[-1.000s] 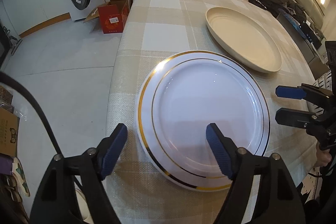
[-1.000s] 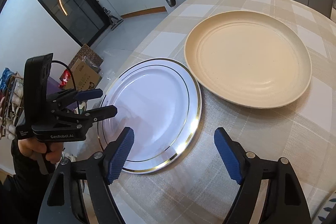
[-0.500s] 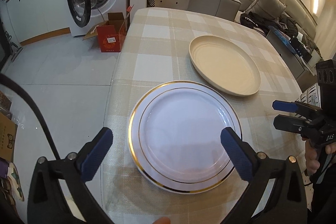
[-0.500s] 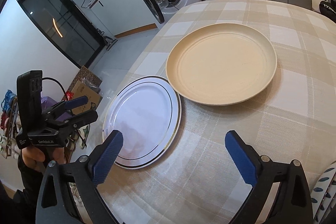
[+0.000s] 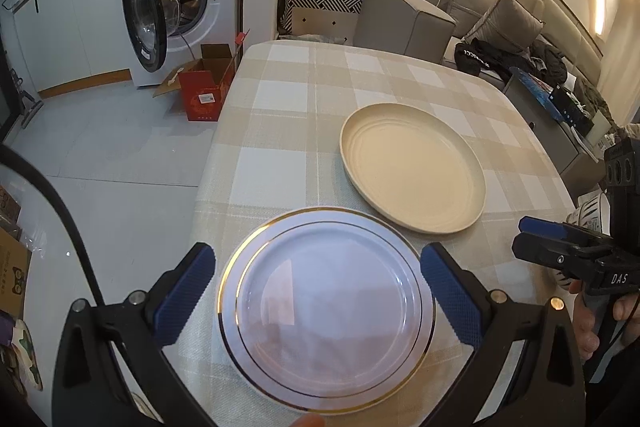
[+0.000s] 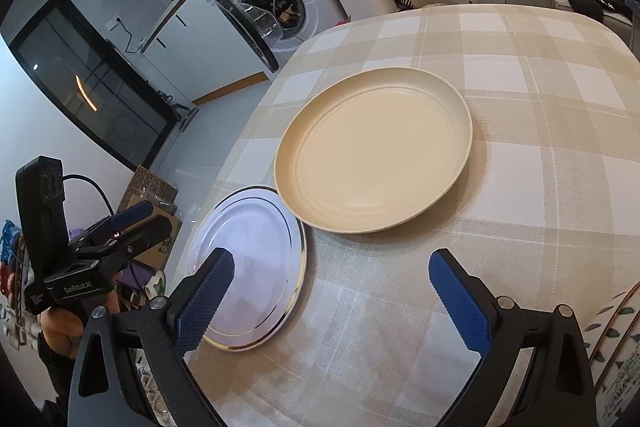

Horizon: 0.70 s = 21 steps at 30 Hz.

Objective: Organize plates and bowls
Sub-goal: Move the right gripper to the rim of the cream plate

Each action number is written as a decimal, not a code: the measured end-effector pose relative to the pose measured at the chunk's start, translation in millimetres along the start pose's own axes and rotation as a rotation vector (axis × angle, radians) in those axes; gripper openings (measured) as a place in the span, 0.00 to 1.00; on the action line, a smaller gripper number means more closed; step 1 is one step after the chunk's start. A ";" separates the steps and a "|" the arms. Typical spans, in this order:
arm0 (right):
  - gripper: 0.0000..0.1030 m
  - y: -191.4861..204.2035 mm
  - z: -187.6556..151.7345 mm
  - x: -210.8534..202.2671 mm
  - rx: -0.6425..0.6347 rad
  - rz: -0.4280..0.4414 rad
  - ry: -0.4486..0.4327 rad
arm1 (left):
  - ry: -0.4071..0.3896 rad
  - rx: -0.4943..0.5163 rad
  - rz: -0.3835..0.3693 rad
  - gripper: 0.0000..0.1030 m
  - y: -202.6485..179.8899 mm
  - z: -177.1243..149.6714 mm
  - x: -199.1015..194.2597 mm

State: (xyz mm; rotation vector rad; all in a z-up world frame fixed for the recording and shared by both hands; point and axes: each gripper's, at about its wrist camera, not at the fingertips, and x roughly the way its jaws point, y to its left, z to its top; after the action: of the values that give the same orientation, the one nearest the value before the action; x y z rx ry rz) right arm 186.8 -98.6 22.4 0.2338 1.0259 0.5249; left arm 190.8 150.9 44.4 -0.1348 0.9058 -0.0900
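Both plates lie flat, face up on the desk (image 5: 280,99): cream plate (image 5: 414,163) at one o'clock from the gold-rimmed plate (image 5: 326,311). Left tongs (image 5: 320,301) and right tongs (image 6: 332,301) spread wide, empty.

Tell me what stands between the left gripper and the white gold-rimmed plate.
Nothing visible does. The left gripper is open above the white gold-rimmed plate, which lies bare on the checked tablecloth. The cream plate sits just beyond it, their rims close, but not in the gripper's way.
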 end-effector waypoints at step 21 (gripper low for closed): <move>0.97 -39.2 40.4 27.1 0.192 -0.126 -0.014 | 0.016 0.031 0.036 1.00 -29.5 47.8 70.7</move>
State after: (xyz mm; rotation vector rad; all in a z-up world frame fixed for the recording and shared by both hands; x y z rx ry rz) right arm 244.6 -115.7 6.0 0.3399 1.0710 0.3106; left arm 271.3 116.1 23.1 -0.0895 0.9221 -0.0716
